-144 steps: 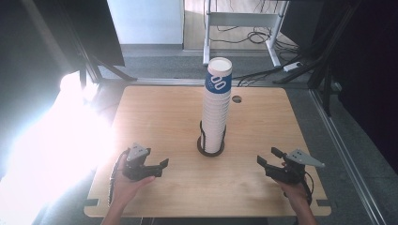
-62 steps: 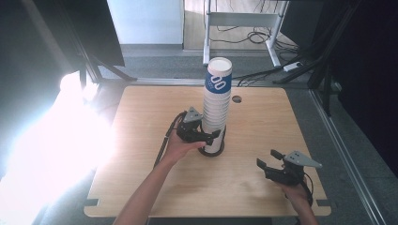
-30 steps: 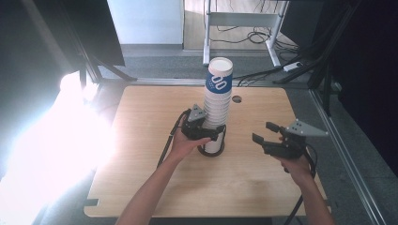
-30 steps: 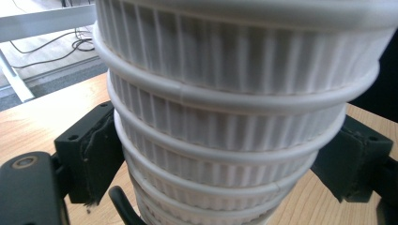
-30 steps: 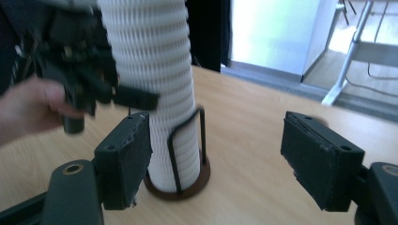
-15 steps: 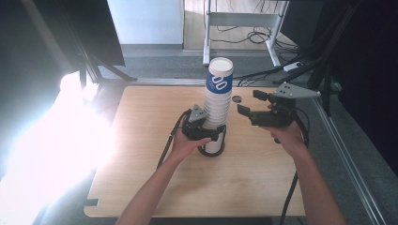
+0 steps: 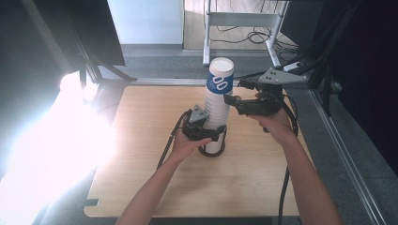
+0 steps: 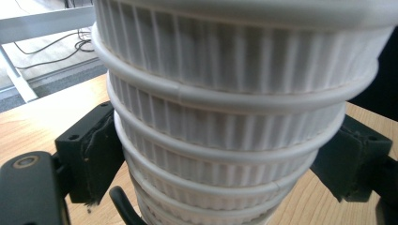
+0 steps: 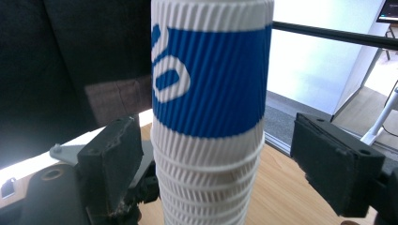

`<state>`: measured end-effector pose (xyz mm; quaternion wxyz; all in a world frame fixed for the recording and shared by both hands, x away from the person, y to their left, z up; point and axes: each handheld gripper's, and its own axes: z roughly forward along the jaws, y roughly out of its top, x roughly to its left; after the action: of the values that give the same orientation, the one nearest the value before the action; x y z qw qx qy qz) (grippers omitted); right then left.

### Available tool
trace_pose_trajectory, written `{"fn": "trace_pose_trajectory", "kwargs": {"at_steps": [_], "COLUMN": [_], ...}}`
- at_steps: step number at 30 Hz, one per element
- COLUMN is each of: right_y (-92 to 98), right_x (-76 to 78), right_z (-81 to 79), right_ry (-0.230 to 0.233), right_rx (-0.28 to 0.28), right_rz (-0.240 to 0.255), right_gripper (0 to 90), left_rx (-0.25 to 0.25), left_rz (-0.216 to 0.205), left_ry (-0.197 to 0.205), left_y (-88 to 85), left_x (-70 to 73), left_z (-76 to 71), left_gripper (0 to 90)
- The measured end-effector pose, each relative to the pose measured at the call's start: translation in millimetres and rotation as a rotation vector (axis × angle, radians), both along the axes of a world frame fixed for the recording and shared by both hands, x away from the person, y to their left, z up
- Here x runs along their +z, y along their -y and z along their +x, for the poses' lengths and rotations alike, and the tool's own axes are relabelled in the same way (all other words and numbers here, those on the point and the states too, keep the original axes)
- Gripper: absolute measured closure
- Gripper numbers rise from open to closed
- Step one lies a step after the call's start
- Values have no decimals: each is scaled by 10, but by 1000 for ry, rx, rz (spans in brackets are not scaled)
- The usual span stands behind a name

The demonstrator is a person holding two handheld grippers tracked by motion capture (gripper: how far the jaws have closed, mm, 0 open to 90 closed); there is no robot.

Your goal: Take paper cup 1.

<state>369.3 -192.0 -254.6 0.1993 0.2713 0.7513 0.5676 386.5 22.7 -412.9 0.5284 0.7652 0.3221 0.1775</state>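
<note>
Cups stacked in a tall tower point(image 7: 218, 110) stand mid-table point(image 7: 141, 187), the left hand-held gripper point(image 7: 206, 134) clamped around the stack's lower rings, the right hand-held gripper point(image 7: 234, 92), jaws just opening, straddling the blue-banded top cup point(image 9: 211, 79) without touching.

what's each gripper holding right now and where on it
Left gripper clamps the cup stack near its base; right gripper, open, brackets the top cup.
</note>
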Motion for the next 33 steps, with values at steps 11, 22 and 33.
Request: {"fn": "trace_pose_trajectory", "kwargs": {"at_steps": [11,22,33], "right_y": [-183,-348,-451], "right_x": [173,297,289], "right_z": [112,264,329], "right_ry": [9,-2,1], "right_rx": [16,16,17], "right_rz": [-10,-11,-35], "right_gripper": [154,148,230], "left_rx": [-5,-4,-4], "left_rz": [9,6,5], "left_ry": [-2,0,0], "left_y": [3,11,4], "left_x": [0,-3,-5], "left_z": [-4,-5,-8], "left_gripper": [125,125,125]}}
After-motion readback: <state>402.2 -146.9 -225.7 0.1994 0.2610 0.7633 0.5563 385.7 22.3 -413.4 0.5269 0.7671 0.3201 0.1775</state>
